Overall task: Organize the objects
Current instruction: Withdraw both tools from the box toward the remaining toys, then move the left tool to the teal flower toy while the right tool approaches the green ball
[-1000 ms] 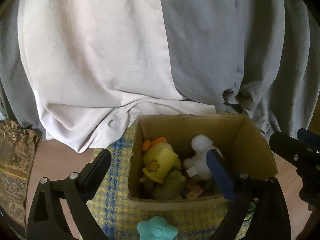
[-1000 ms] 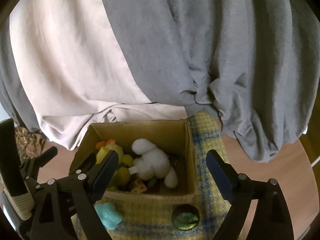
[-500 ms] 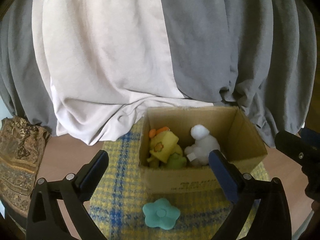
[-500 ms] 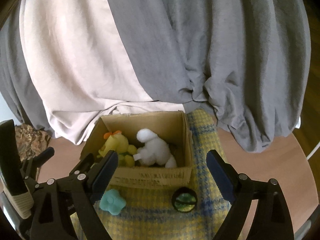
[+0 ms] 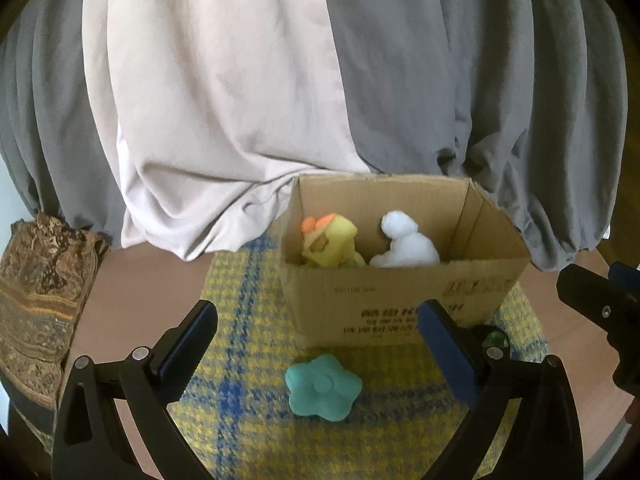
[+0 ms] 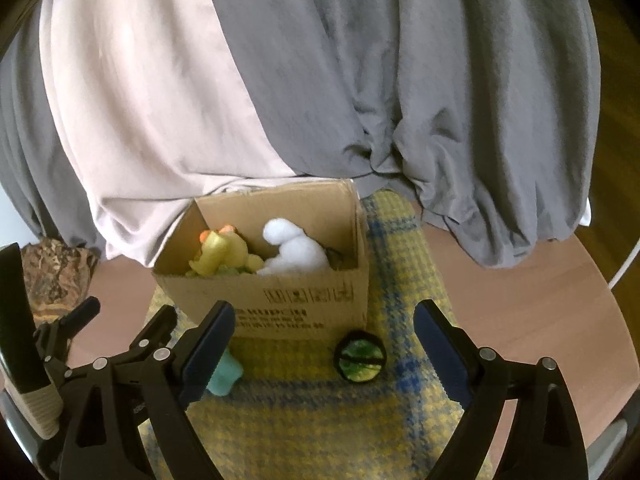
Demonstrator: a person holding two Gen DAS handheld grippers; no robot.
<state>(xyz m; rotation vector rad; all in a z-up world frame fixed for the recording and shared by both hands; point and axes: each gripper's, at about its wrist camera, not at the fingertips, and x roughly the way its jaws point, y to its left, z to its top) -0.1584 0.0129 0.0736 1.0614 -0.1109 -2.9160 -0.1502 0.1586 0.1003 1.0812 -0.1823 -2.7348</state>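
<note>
Checked cloth covers the desk. Low in frame, left tool and right tool gape wide, holding nothing. Centre: teal flower, then green ball against the box holding plush toys; curtains fill the top.

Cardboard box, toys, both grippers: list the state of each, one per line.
Cardboard box: open-topped, upright on the plaid cloth.
Yellow plush: inside box.
White plush: inside box.
Teal flower toy: outside, on cloth.
Green-and-black ball: outside, on cloth.
Left gripper: open, empty.
Right gripper: open, empty.
</note>
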